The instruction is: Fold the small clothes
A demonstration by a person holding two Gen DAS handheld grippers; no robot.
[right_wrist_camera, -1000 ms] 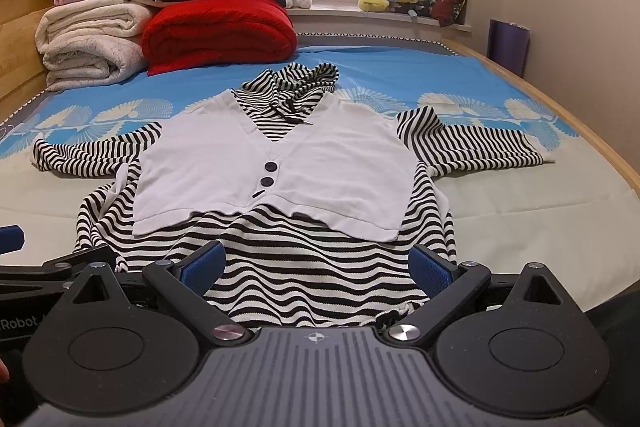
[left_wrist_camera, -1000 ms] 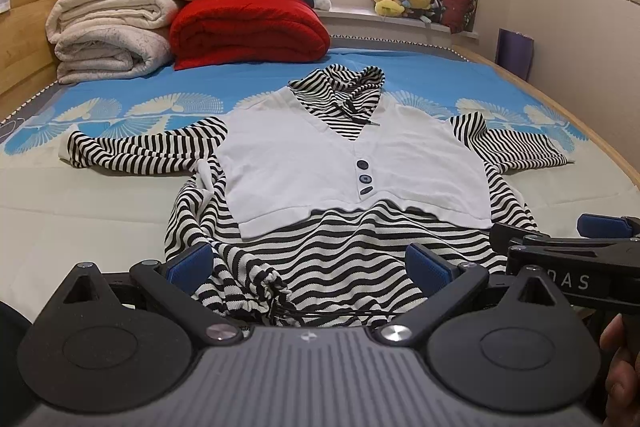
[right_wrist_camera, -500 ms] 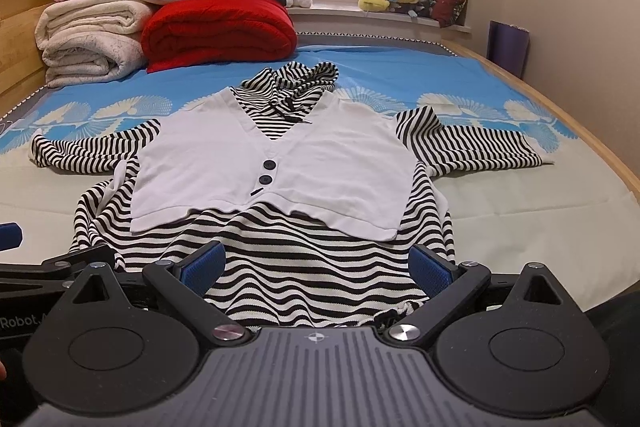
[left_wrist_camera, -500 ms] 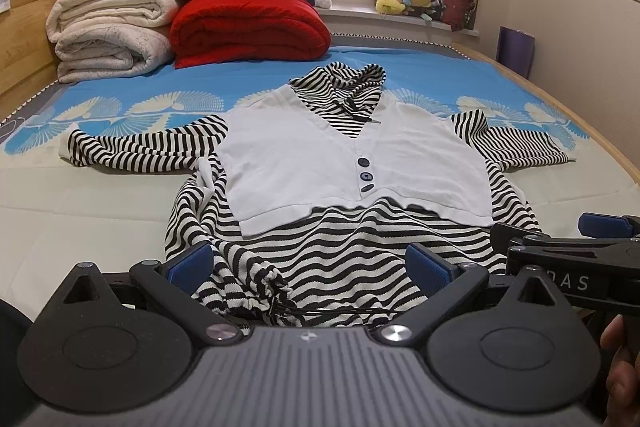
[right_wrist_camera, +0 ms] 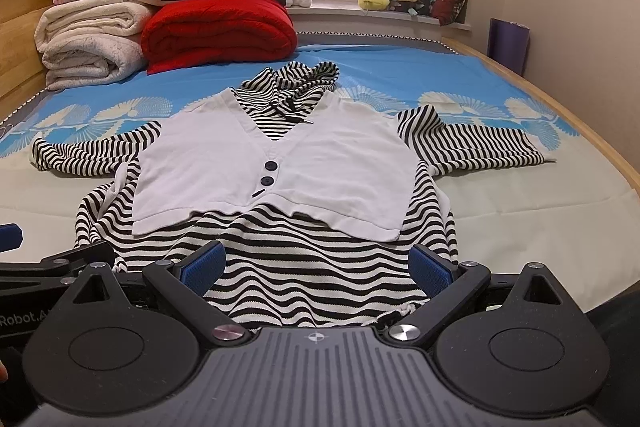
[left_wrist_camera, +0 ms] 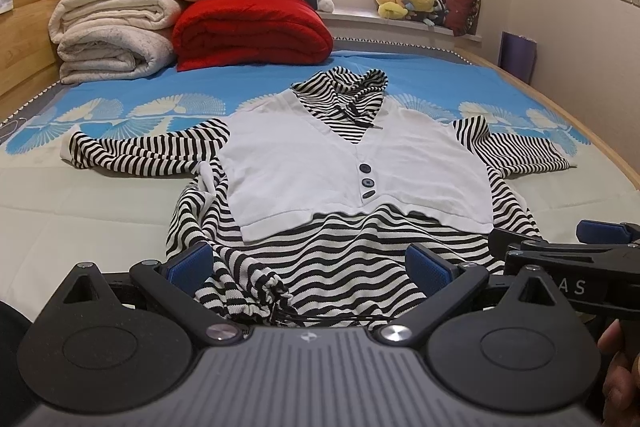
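Observation:
A small black-and-white striped top (left_wrist_camera: pixel 352 263) (right_wrist_camera: pixel 304 267) with a white buttoned vest panel (left_wrist_camera: pixel 320 167) (right_wrist_camera: pixel 288 167) lies spread face up on the bed, sleeves out to both sides, collar toward the window. My left gripper (left_wrist_camera: pixel 310 263) is open over the bunched left part of the hem. My right gripper (right_wrist_camera: pixel 318 265) is open over the right part of the hem. Each gripper shows at the edge of the other's view. Nothing is held between either pair of blue pads.
Rolled white blankets (left_wrist_camera: pixel 112 39) and a red quilt (left_wrist_camera: pixel 252 31) are stacked at the bed's far left. Soft toys (left_wrist_camera: pixel 408 1) sit on the window sill. A wooden bed rail (right_wrist_camera: pixel 560 115) runs along the right. A hand (left_wrist_camera: pixel 620 379) shows at the lower right.
Both views have crept slightly forward and lower toward the hem. The garment lies as before and both grippers stay open.

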